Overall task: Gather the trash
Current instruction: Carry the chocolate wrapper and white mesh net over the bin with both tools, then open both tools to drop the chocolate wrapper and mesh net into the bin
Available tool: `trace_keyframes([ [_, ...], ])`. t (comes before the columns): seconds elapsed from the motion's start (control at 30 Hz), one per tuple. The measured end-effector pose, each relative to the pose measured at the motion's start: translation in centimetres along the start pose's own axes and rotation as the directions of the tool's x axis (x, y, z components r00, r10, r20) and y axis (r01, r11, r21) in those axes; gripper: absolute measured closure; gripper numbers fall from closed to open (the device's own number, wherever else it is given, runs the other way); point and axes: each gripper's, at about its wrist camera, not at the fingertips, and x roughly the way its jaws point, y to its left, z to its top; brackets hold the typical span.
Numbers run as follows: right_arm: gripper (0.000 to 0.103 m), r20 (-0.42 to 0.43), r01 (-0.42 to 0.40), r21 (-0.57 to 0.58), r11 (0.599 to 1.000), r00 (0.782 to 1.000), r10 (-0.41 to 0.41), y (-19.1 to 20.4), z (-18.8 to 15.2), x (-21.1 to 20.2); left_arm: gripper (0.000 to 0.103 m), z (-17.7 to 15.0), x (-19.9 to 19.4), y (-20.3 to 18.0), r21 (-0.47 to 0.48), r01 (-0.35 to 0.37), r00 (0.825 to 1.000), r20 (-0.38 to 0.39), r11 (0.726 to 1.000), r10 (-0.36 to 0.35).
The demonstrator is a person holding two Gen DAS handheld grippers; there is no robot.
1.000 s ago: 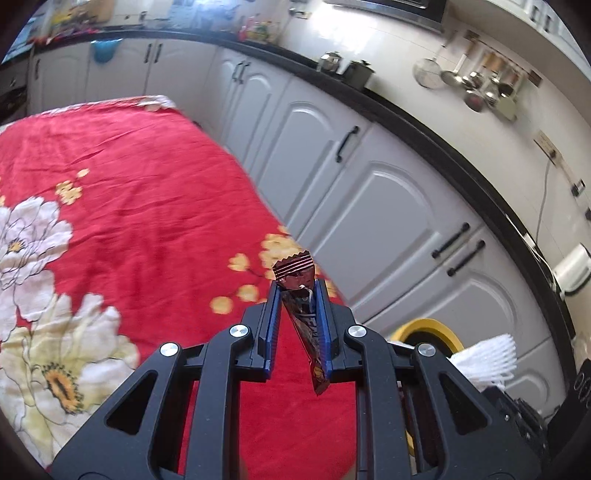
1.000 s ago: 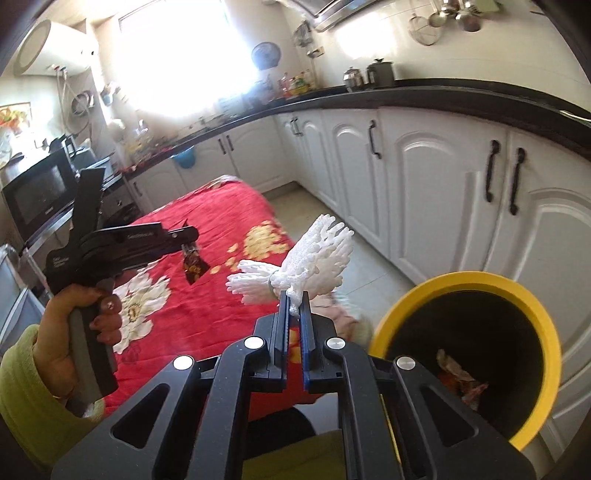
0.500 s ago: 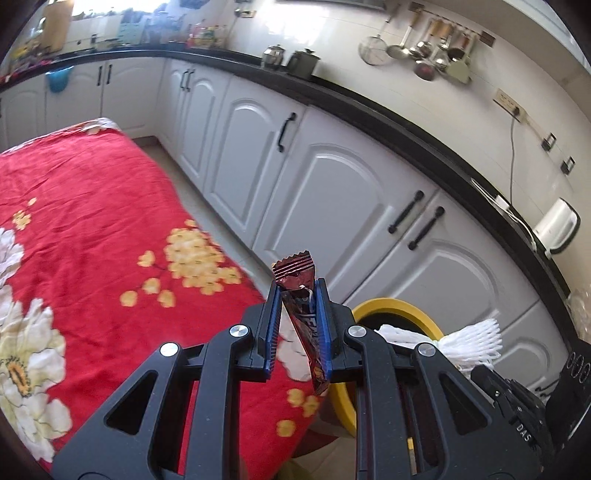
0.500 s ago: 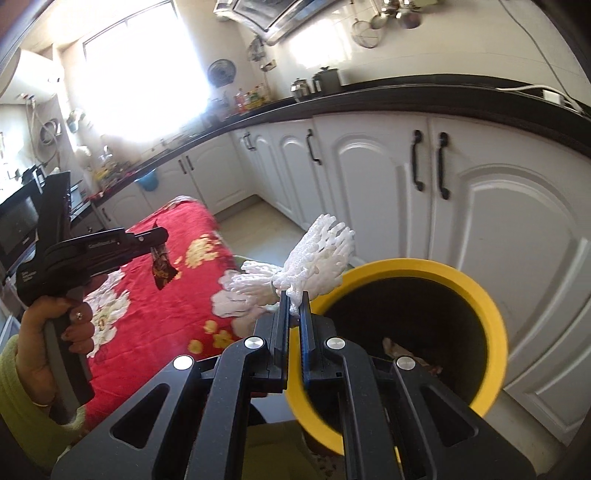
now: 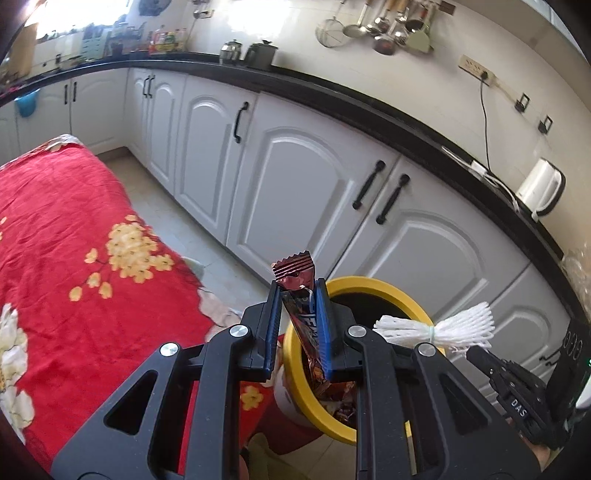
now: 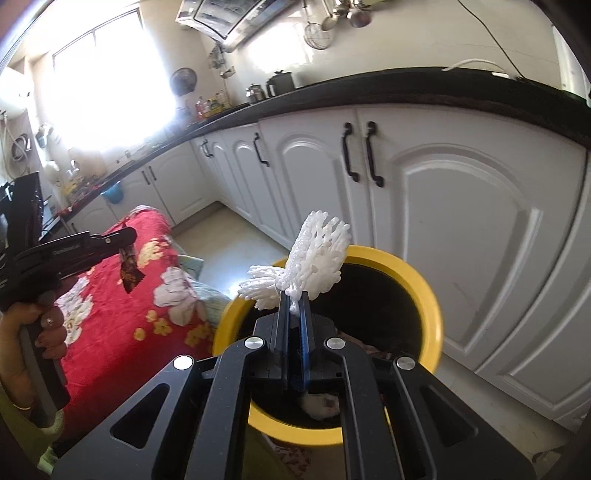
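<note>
Two grippers over a kitchen floor. Red floral cloth covers the surface at left; white cabinets under a black countertop run along the wall, kettle and hanging utensils above. Yellow-rimmed bin stands on the floor by the cloth edge, crumpled wrappers inside. Left gripper: fingers clamped on a brown snack wrapper, near the bin rim. Right gripper: fingers closed on a white foam net, over the bin mouth. A hand grips the left handle.
</note>
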Motion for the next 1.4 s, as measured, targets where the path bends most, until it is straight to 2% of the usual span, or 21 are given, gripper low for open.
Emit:
trace_keyframes([
  [0.3, 0.098, -0.044, 0.047, 0.009, 0.999, 0.998, -0.046, -1.8, -1.8, 0.8, 0.091, -1.6, 2.3, -3.3, 0.076, 0.022, 0.999, -0.044, 0.997, -0.019],
  [0.77, 0.098, -0.142, 0.019, 0.004, 1.000, 0.990, -0.018, -2.1, -3.9, 2.7, 0.090, -3.7, 5.4, -5.9, 0.131, 0.054, 0.991, -0.128, 0.990, -0.038],
  [1.2, 0.097, -0.171, 0.017, 0.021, 1.000, 0.985, -0.013, -2.4, -4.5, 3.2, 0.090, -4.6, 6.9, -6.9, 0.152, 0.080, 0.983, -0.178, 0.985, -0.052],
  [1.3, 0.090, -0.172, 0.021, 0.016, 1.000, 0.985, -0.018, -2.3, -4.5, 3.0, 0.090, -4.7, 7.0, -6.8, 0.148, 0.086, 0.981, -0.184, 0.985, -0.058],
  [1.37, 0.076, -0.170, 0.027, 0.014, 1.000, 0.985, -0.024, -2.3, -4.4, 2.9, 0.084, -4.7, 7.0, -6.7, 0.144, 0.086, 0.981, -0.186, 0.986, -0.058],
  [1.4, 0.076, -0.166, 0.031, 0.012, 0.999, 0.986, -0.029, -2.4, -4.4, 2.8, 0.076, -4.6, 7.0, -6.6, 0.141, 0.086, 0.981, -0.187, 0.986, -0.058],
])
